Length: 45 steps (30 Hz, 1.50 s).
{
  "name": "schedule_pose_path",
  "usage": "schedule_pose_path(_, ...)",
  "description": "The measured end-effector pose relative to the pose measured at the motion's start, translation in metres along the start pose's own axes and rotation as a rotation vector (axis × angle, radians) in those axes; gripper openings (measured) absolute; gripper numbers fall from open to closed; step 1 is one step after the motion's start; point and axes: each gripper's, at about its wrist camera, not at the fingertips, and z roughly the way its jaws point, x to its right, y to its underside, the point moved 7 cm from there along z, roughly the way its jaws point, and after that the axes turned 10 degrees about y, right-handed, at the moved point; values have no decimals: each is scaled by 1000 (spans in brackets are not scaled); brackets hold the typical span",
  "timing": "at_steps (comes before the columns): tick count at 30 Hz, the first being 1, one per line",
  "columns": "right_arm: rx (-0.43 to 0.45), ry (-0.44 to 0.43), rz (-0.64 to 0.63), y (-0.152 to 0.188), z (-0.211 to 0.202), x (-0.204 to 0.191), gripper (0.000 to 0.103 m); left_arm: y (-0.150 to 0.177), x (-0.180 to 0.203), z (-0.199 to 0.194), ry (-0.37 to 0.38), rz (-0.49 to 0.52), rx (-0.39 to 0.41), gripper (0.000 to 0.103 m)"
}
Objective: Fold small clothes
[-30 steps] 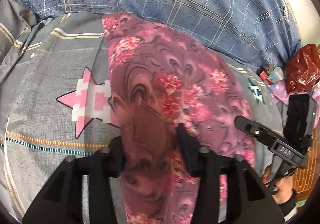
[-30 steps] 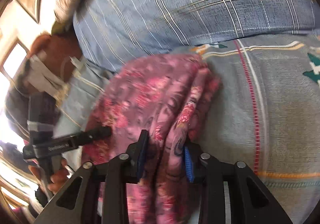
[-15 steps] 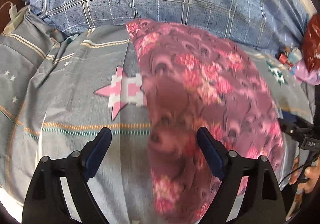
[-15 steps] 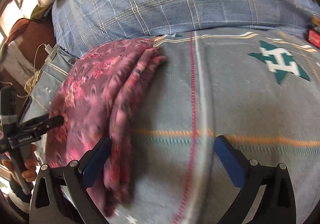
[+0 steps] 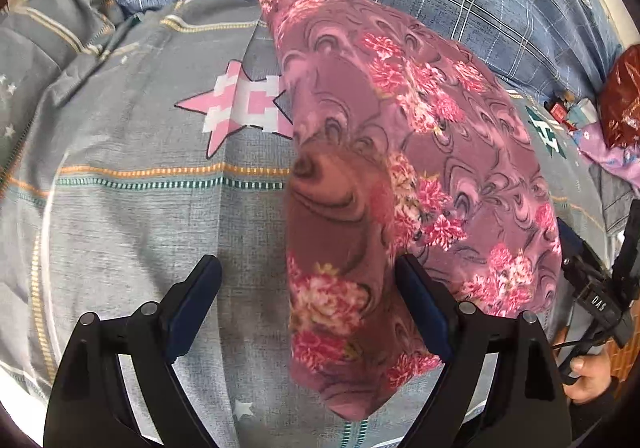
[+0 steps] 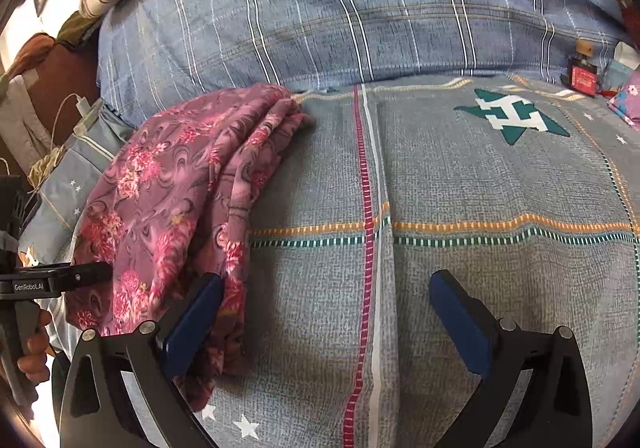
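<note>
1. Two grippers, both with jaws wide apart and gripping nothing: the left gripper (image 5: 308,304) straddles the near edge of the folded floral garment (image 5: 400,176), the right gripper (image 6: 326,312) hovers over bare bedsheet (image 6: 460,188) with the garment's edge just by its left pad.
2. Risk one: the layered edge on the right looks loose, so it may slump open if a finger brushes it.
3. Risk two: the soft sheet could bunch under a low pad and drag the fold askew.
4. Risk three: the plaid pillow (image 6: 360,8) touches the garment's far corner; a push that way could crumple it.
</note>
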Motion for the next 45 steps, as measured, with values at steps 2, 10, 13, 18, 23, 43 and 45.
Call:
schedule_pose_path(2, -37, 46, -21, 0, -1, 0, 103, 1, 5, -6, -46, 47, 23, 89)
schedule_pose_path(10, -18, 118, -122, 5, -51, -17, 103, 14, 22, -46, -177, 192, 189, 89)
schedule_pose_path(13, 10, 113, -154, 9, -75, -20, 103, 27, 28, -60, -104, 213, 211, 89)
schedule_pose_path(18, 35, 139, -160, 14, -99, -12, 103, 39, 34, -72, -142, 278, 256, 89)
schedule_pose_path(23, 38, 167, -149, 18, -106, -4, 103, 50, 36, -64, -140, 291, 202, 89)
schedule_pose_path(43, 5, 170, -227, 17, -97, -16, 103, 44, 63, -73, -108, 361, 181, 90)
schedule_pose_path(45, -7, 170, -245, 17, -94, -18, 103, 42, 62, -72, -129, 365, 182, 90)
